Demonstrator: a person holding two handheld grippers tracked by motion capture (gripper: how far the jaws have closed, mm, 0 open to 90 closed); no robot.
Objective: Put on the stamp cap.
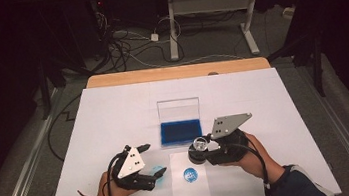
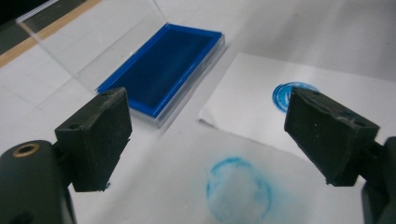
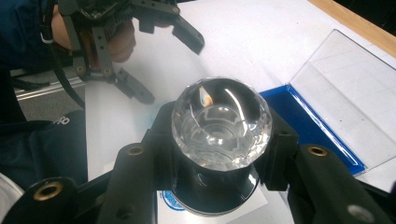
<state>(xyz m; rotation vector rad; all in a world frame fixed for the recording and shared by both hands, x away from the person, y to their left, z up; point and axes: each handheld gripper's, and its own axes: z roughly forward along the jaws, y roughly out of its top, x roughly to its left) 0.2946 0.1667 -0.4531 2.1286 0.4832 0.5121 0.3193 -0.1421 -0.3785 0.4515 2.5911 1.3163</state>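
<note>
A stamp (image 1: 200, 148) with a faceted clear knob (image 3: 222, 122) and a dark round base is held upright in my right gripper (image 1: 204, 150), jaws shut on its sides (image 3: 219, 156). It hangs just above the top edge of a small white paper (image 1: 191, 189) that bears one round blue print (image 1: 190, 174) (image 2: 286, 95). Behind it lies a blue ink pad (image 1: 180, 131) (image 2: 163, 70) (image 3: 306, 123) with its clear lid (image 1: 178, 110) raised. My left gripper (image 1: 150, 165) (image 2: 205, 135) is open and holds nothing, low over a pale blue smudge (image 2: 238, 189) on the table cover.
A white cover (image 1: 114, 115) spreads over the table, with a wooden strip (image 1: 174, 72) at the far edge. On the floor beyond lie cables (image 1: 125, 43) and the white legs of another table (image 1: 172, 27). The person's sleeves enter at the bottom.
</note>
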